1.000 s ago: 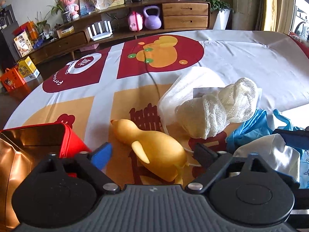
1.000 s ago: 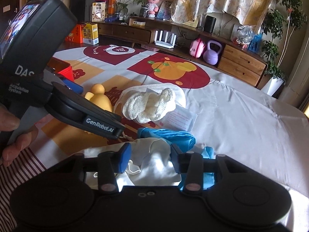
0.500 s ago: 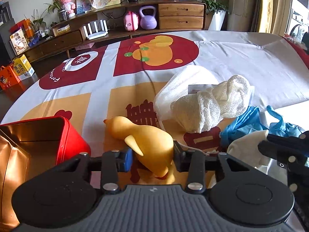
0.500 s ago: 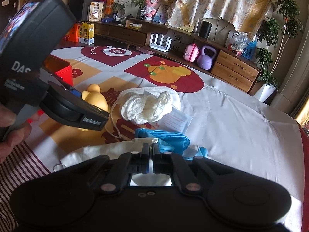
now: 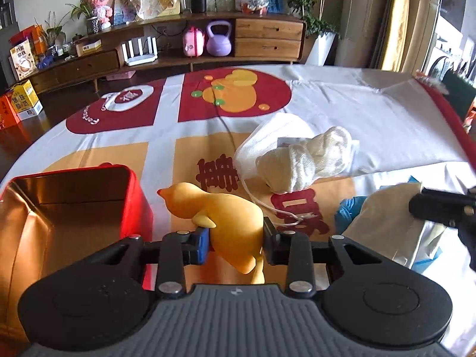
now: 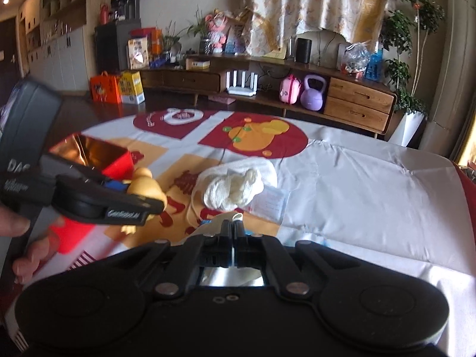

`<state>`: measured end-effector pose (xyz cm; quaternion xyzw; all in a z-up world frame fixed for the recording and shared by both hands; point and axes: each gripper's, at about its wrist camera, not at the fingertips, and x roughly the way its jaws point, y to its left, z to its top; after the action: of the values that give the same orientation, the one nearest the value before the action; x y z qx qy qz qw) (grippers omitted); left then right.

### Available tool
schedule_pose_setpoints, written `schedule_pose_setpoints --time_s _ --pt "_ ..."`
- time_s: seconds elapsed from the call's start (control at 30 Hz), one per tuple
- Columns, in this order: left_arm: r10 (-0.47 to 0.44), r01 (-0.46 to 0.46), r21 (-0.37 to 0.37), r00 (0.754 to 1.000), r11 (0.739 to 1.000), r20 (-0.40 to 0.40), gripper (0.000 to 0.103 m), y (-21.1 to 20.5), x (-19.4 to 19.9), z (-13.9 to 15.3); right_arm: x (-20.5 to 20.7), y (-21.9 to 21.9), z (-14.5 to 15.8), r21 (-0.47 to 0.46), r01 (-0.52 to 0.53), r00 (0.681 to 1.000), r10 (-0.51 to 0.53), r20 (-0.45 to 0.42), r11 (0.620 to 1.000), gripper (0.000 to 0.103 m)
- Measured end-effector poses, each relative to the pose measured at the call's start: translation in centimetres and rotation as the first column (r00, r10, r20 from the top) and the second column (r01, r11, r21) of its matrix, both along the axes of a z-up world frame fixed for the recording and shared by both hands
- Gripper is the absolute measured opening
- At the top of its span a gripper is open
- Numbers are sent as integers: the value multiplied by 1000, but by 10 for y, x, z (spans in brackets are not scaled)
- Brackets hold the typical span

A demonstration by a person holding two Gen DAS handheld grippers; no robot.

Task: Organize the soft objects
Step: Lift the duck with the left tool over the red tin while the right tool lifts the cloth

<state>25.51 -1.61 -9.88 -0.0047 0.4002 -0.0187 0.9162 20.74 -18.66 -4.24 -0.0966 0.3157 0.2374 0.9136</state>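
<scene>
Left claw (image 5: pixel 236 245) pinches the duck (image 5: pixel 229 223) by its body, clear of the cloth, beside the red tin (image 5: pixel 131 196); right claw (image 6: pixel 232 232) is pressed together on the white cloth (image 6: pixel 221 221) (thin fold). Carry the duck level over the tin before letting go

At the bottom centre of the frame the left gripper (image 5: pixel 236 242) is clamped on a yellow rubber duck (image 5: pixel 221 218), its blue pad against the duck's left flank and its black pad against the right, the beak pointing toward the upper left. A red tin (image 5: pixel 71 208) with a gold inside stands open at the lower left on the patterned tablecloth (image 5: pixel 342 113). Right of centre lies a white mesh bag (image 5: pixel 300 160) with its drawstring trailing toward the duck, and at the right edge the right gripper (image 5: pixel 443 211) pinches a white cloth (image 5: pixel 386 217) beside a blue glove (image 5: pixel 348 211).
</scene>
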Motion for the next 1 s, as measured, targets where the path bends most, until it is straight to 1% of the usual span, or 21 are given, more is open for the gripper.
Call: schedule_pose_setpoints --time_s 0.1,0.13,0.2,0.27,0.3,0.37,0.4,0.43,0.5,0.57,0.6,0.63,0.67,0.7,0.73,0.77,0.83,0.9,1.0 --pt "-11 11 -23 1000 1000 17 34 5 -12 12 -2 -9 14 75 7 998 -3 -60 997 1" --pt "-15 16 -29 1000 999 22 34 7 -16 16 -5 -12 18 84 7 998 -1 -67 996 1" --pt "-19 21 -39 999 999 36 34 10 -26 23 -11 -18 20 83 13 997 -6 -79 996 1" --pt "-27 30 -51 999 998 43 34 13 -34 26 -17 -25 17 89 26 994 -17 -111 996 1" --pt "-30 32 -52 999 998 45 34 15 -38 27 -21 -28 13 81 27 992 -17 -126 996 1" --pt "-31 33 -60 999 998 39 34 17 -44 26 -26 -31 3 29 38 991 -34 -130 999 1" --pt "-31 33 -61 999 998 34 34 18 -46 25 -27 -32 -3 -5 53 990 -53 -132 999 4" --pt "-29 31 -61 999 998 29 34 18 -48 23 -26 -34 -7 -35 65 988 -69 -135 997 10" --pt "-28 29 -66 999 997 22 34 19 -50 22 -28 -36 -11 -65 75 987 -83 -135 995 17" --pt "-29 30 -70 999 997 23 34 19 -53 21 -32 -36 -9 -66 64 989 -72 -128 996 18" --pt "-30 32 -72 999 997 24 34 19 -55 21 -35 -34 -7 -65 53 991 -60 -119 996 24" --pt "-32 34 -73 999 997 26 34 19 -56 21 -39 -32 -3 -66 40 993 -47 -106 997 35" --pt "-34 36 -74 999 997 27 34 18 -57 22 -44 -29 0 -63 24 995 -30 -92 998 39" --pt "-36 38 -75 999 996 28 34 18 -58 22 -49 -24 3 -58 1 997 -5 -79 998 47" --pt "-38 40 -76 999 996 30 34 17 -59 23 -55 -19 6 -52 -25 997 21 -71 998 51" --pt "-39 41 -76 999 996 32 34 17 -60 23 -59 -13 8 -48 -51 997 48 -65 998 52" --pt "-39 41 -79 999 996 33 34 17 -61 23 -66 3 8 -55 -99 994 95 -62 994 61" --pt "-41 44 -80 999 996 33 34 17 -61 23 -70 20 0 -75 -156 986 151 -68 985 62" --pt "-47 49 -72 998 996 32 34 17 -63 22 -63 38 -17 -120 -172 983 163 -79 978 61"
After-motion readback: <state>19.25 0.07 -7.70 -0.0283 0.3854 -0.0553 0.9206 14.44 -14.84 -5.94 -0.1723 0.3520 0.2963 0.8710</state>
